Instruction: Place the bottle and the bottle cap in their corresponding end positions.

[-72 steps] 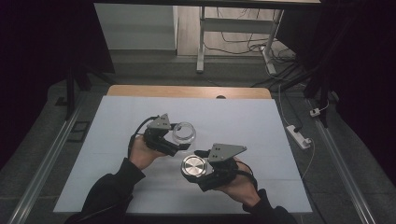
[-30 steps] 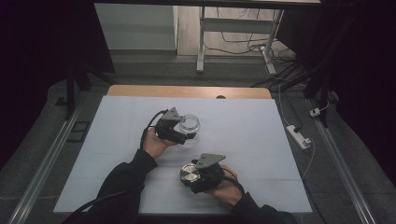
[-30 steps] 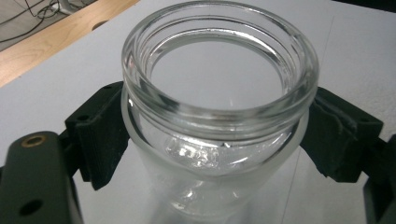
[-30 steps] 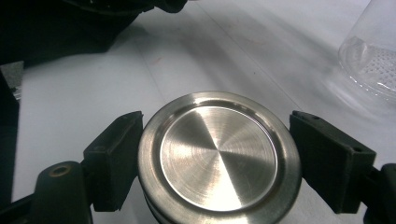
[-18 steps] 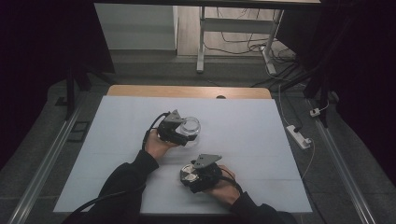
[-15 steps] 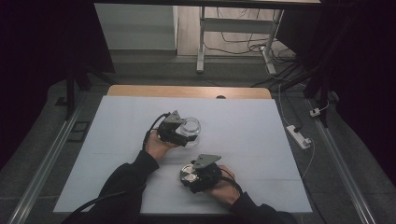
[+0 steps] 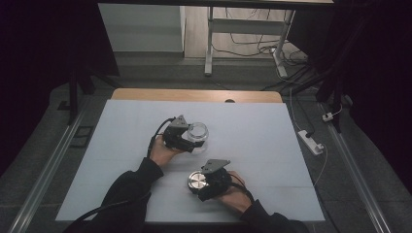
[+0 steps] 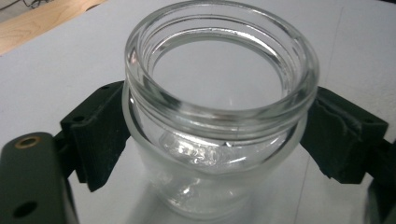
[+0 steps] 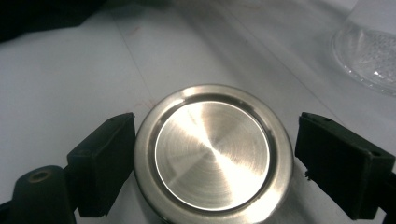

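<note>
My left gripper [image 7: 188, 138] sits around the glass jar [image 7: 197, 132], which stands upright and lidless on the white table [image 7: 262, 145], a bit left of centre. In the left gripper view the jar [image 8: 219, 107] is between my jaws at shoulder height, just under the threaded neck; the jaws have just been opening, and I read the pads as barely off the glass now, a sliver of gap on each side, so this is a release, not a grip. Holding low on the shoulder made sense: it kept the jar from spinning while the top came off. My right gripper [image 7: 206, 182] is nearer to me, down at table level, with the metal lid [image 7: 197, 181] lying flat on the surface, top face up. In the right gripper view the lid [image 9: 212, 151] rests between my jaws; these have also just been opening, the left pad looks near or just touching the rim, and the right one stands clearly apart, so the lid isn't clamped. Lid and jar are well apart, with the jar's base [image 9: 369, 56] visible at the upper right of that view. My guess is the lid is parked here, out of the way, to leave the jar mouth free. Both things look set down and stable; next I'd need to back both hands off without nudging them.
</note>
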Demonstrator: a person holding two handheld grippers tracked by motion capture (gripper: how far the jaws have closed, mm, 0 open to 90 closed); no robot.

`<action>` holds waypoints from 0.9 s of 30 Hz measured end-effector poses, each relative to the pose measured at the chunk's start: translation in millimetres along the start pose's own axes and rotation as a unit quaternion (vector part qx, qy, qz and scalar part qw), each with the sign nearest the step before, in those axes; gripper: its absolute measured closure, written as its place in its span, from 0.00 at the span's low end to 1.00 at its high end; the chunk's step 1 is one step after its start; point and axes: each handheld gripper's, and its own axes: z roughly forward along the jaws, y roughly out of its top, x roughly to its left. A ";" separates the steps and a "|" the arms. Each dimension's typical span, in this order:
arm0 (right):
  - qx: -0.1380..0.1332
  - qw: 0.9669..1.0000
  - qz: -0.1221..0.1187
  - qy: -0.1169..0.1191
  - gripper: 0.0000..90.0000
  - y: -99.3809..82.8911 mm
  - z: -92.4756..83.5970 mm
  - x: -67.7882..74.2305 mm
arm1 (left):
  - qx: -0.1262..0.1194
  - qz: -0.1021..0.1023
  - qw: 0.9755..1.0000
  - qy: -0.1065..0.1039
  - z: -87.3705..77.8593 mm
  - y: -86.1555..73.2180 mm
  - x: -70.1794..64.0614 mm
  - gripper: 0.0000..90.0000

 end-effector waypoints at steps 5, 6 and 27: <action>-0.012 1.000 0.004 0.007 0.13 2.1 -5.2 0.0 | -0.002 -0.013 1.000 -0.002 -6.0 -0.5 2.0 0.11; -0.013 1.000 0.004 0.007 0.13 2.2 -6.0 0.0 | -0.001 -0.016 1.000 -0.004 -7.1 -0.8 2.2 0.10; -0.041 0.999 0.034 -0.003 0.08 3.2 -42.2 -9.7 | 0.021 -0.039 0.998 -0.044 -41.0 -10.1 -9.2 0.00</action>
